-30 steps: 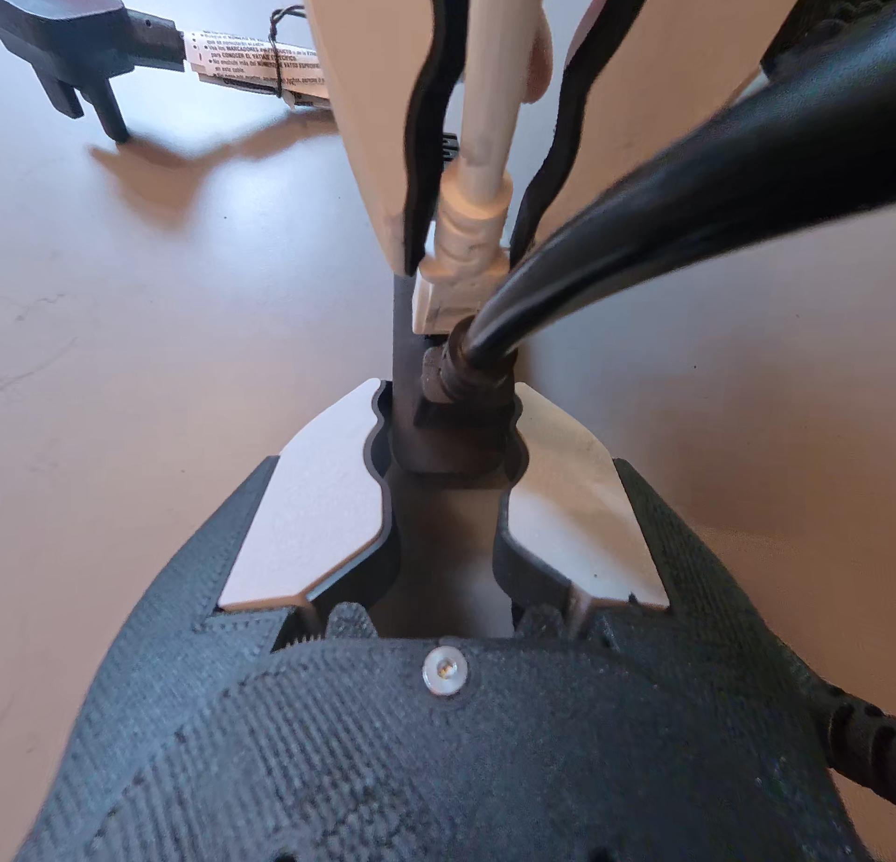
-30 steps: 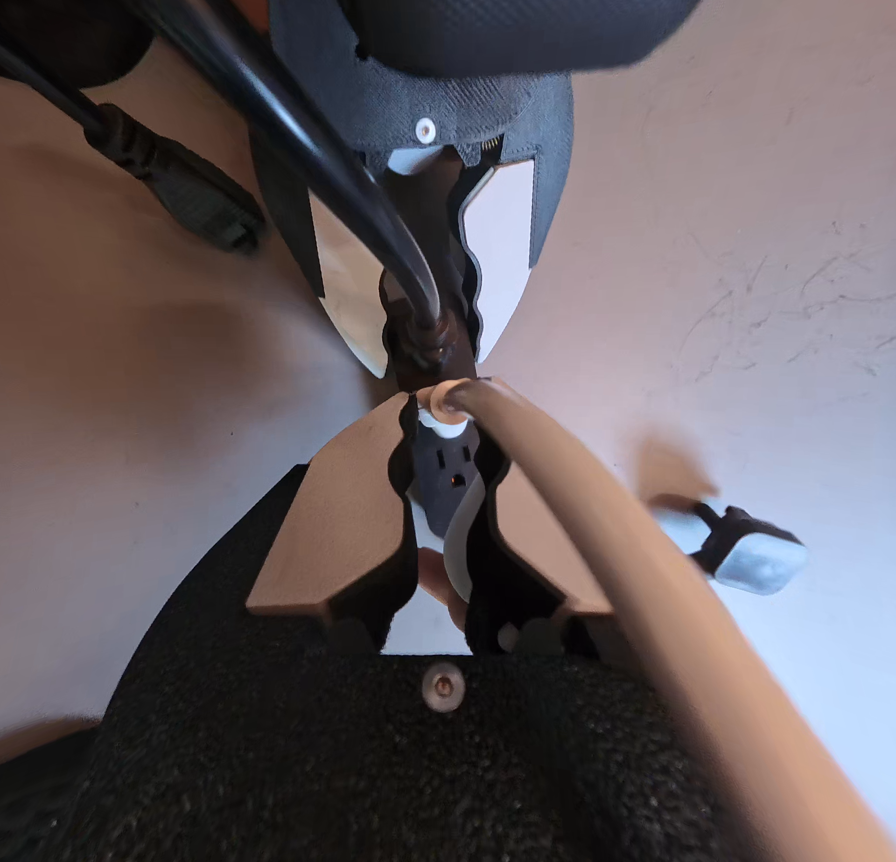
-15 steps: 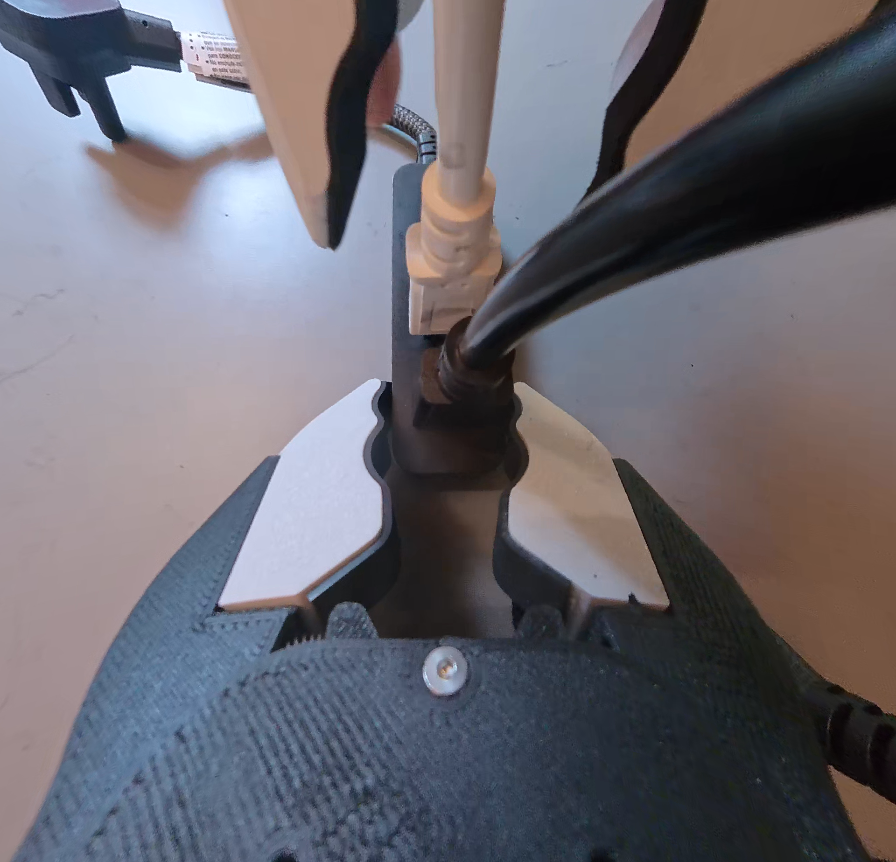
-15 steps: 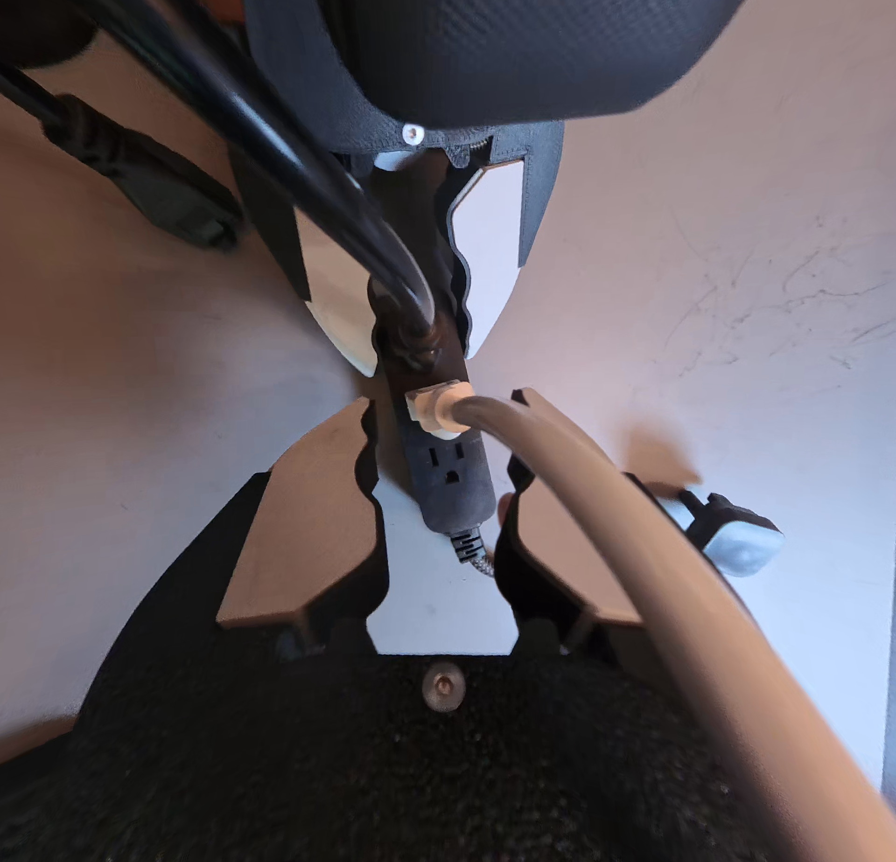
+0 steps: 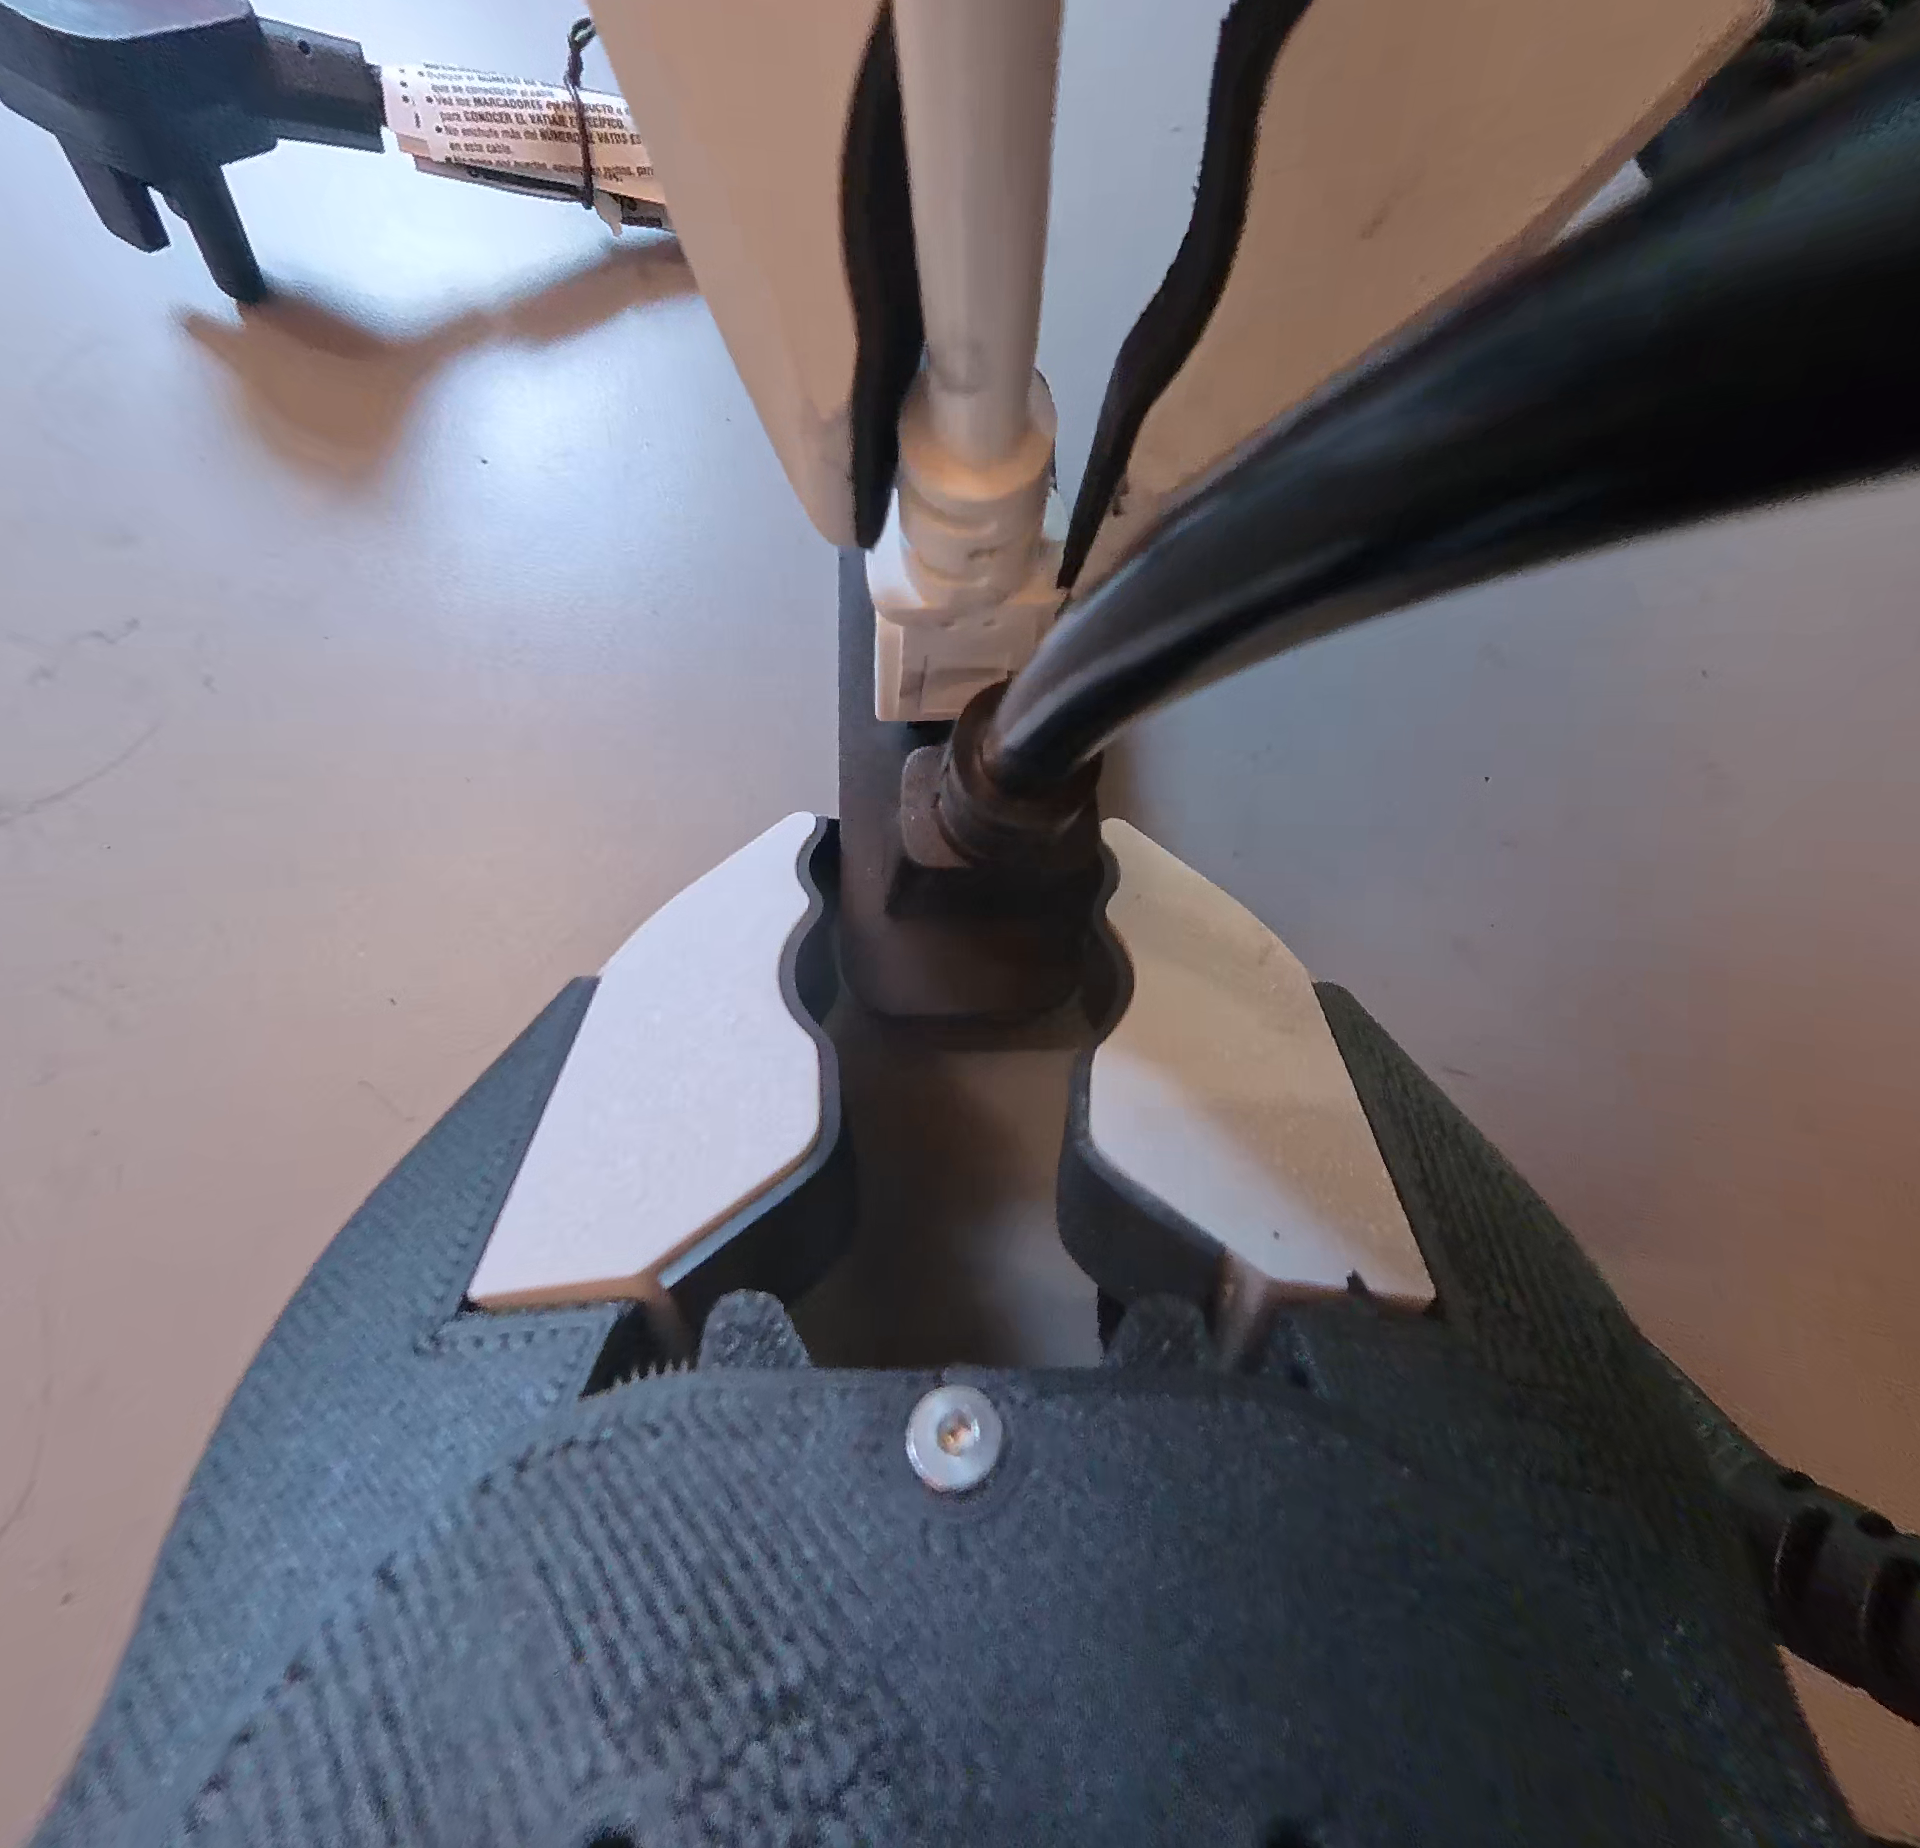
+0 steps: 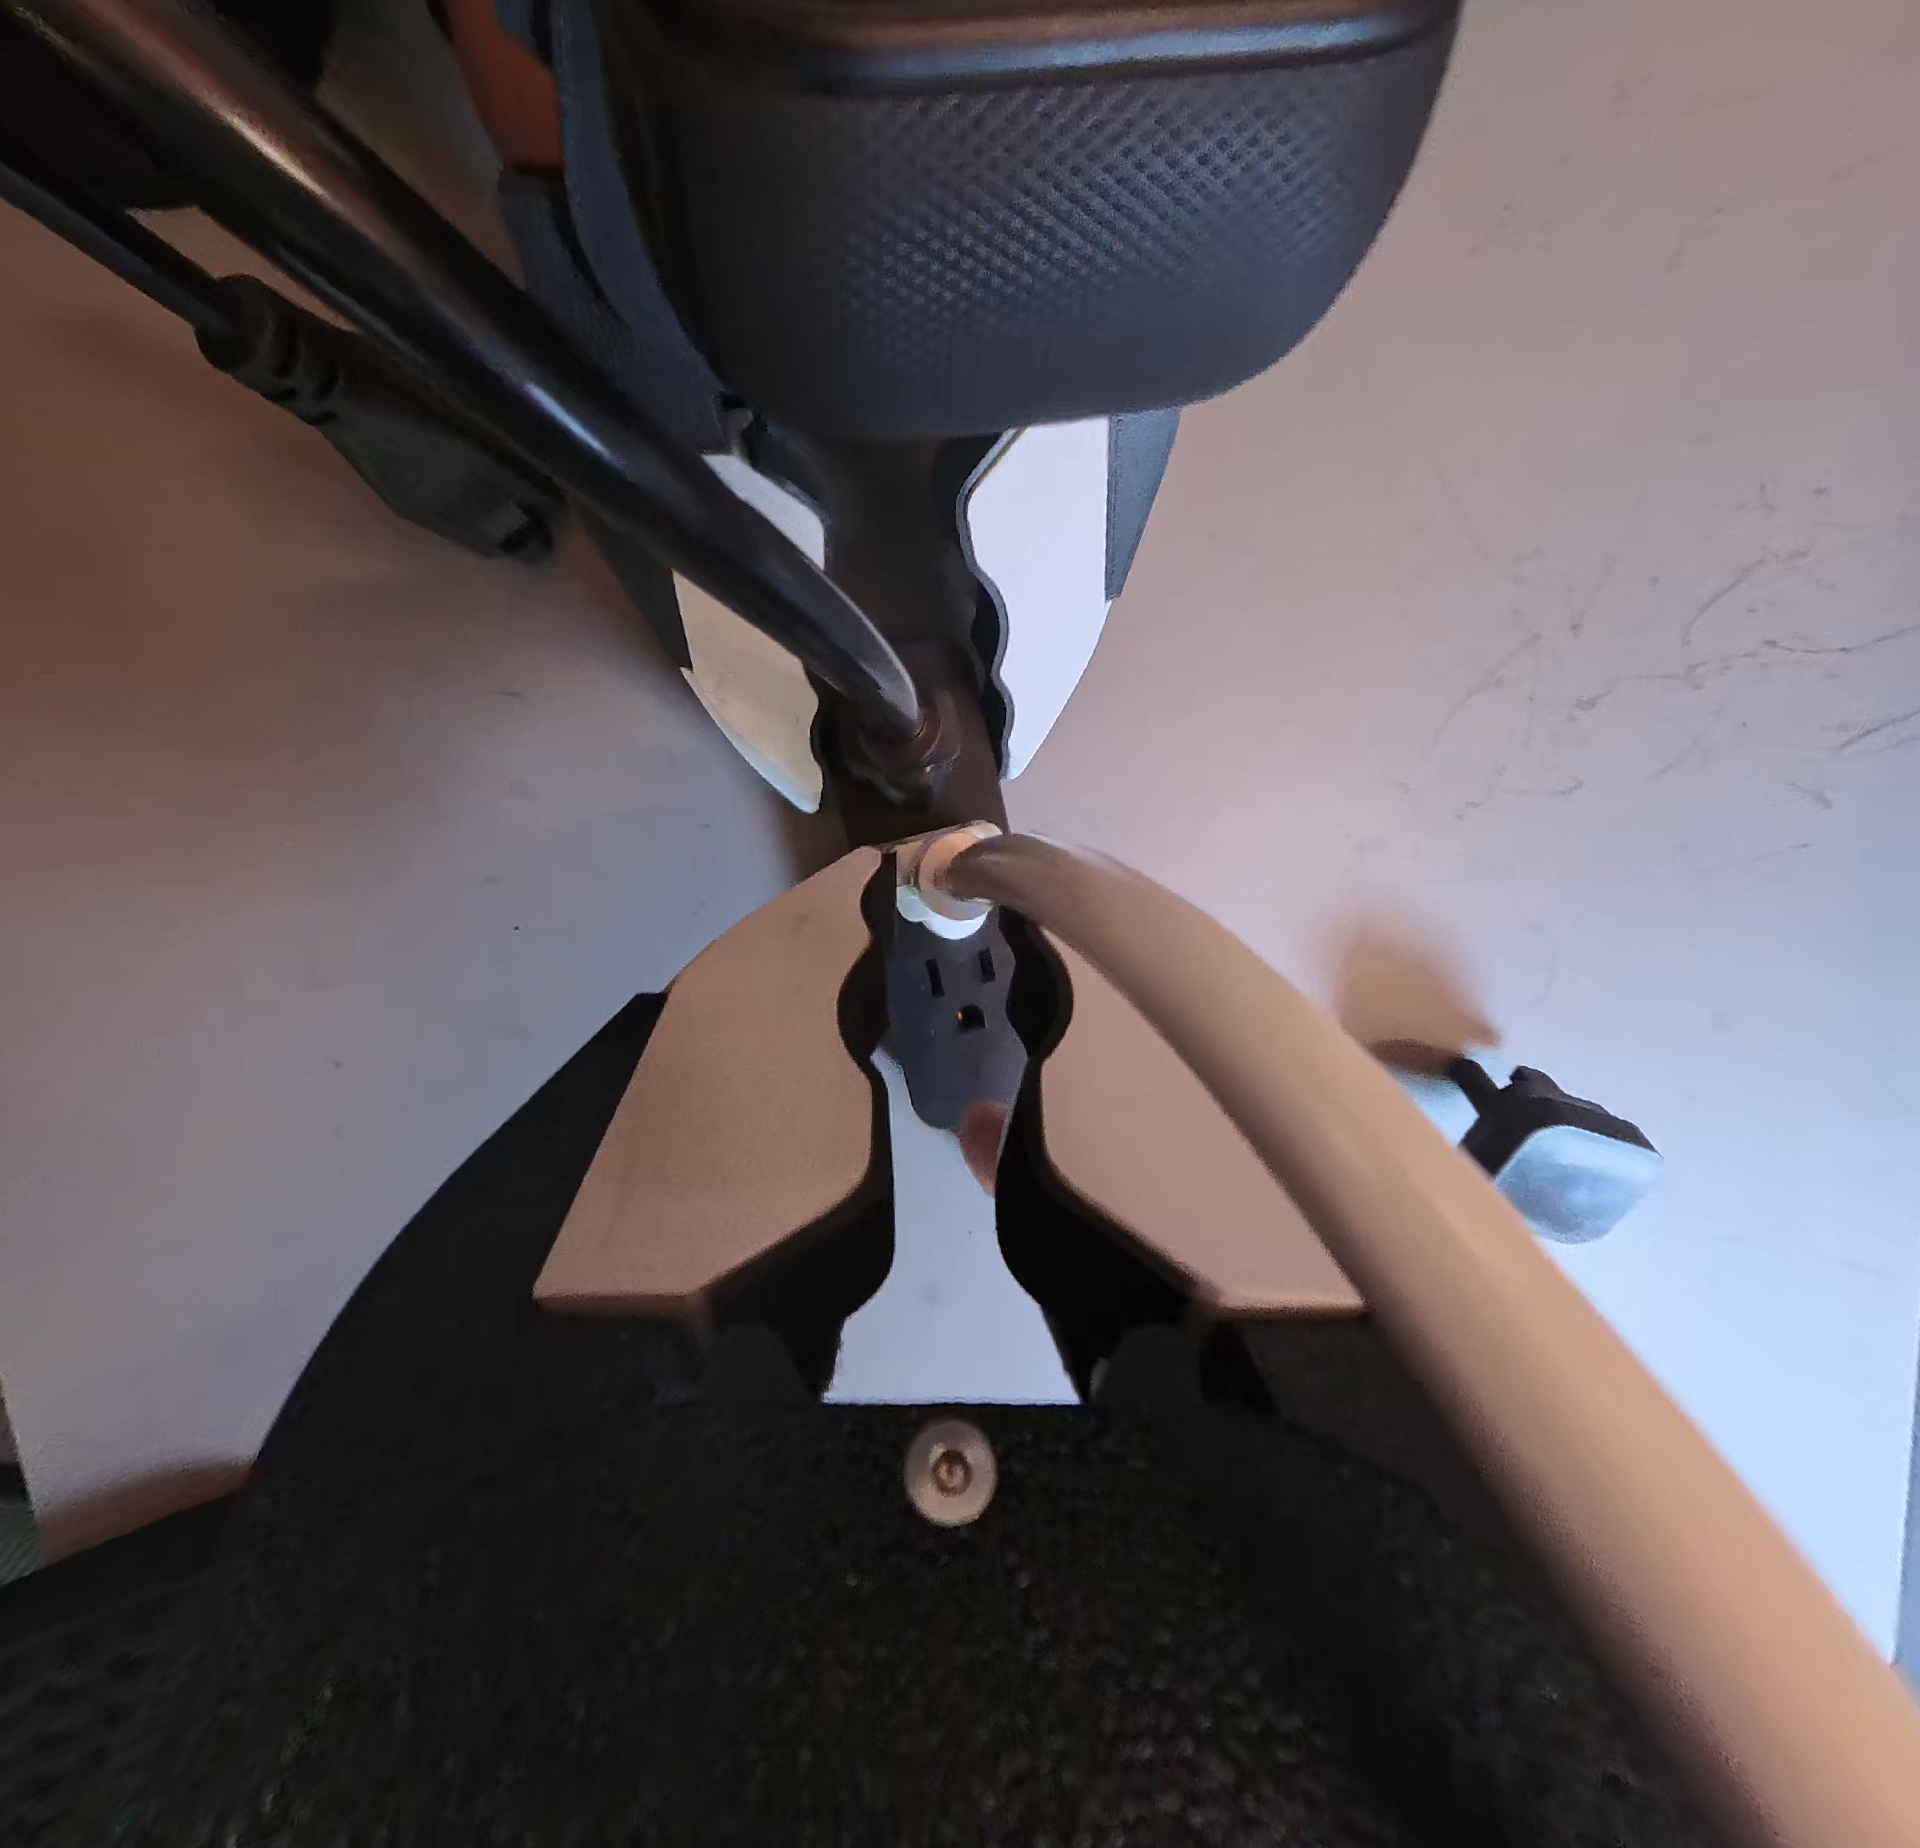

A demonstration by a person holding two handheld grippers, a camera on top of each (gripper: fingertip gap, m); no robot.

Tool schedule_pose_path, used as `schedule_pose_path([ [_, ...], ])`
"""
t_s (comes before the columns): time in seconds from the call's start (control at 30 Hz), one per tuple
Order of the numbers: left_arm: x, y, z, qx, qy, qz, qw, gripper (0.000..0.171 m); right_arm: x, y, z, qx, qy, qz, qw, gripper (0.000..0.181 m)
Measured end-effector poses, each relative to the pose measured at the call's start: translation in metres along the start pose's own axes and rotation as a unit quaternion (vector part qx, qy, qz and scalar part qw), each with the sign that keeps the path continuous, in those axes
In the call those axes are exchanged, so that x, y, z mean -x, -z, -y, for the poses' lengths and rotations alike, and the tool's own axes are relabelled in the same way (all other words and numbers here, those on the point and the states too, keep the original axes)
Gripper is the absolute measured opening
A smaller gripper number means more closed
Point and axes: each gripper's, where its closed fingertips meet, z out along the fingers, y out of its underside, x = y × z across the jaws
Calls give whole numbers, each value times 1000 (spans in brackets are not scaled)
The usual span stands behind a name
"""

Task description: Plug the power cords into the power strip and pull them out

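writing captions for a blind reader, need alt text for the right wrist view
The right gripper is closed around a white plug seated in a black power strip on a pale table. The left gripper clamps the strip's far end beside a plugged-in black cord.

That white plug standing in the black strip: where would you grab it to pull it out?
Grip the white plug by its blocky body, on its two flat sides, coming from above along its cord. It stands upright in the power strip, and the black plug crowds one face, so only the sides are free.
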Motion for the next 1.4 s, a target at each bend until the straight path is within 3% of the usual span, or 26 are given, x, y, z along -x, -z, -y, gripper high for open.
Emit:
schedule_pose_path([
  [0.03,0,0,0,0,-1,1,1000,45,1,0,-1,8,2,8,1000,21],
  [0.23,-1,0,0,0,-2,0,1000,45,1,1,-5,58,15,60,996,18],
  [0.5,-1,0,0,3,3,3,1000,45,4,-2,-3,131,58,60,988,19],
  [0.87,-1,0,0,0,2,6,1000,45,3,1,-11,110,12,74,991,19],
  [1.4,-2,0,0,0,5,8,1000,45,3,1,-13,140,16,68,988,19],
])
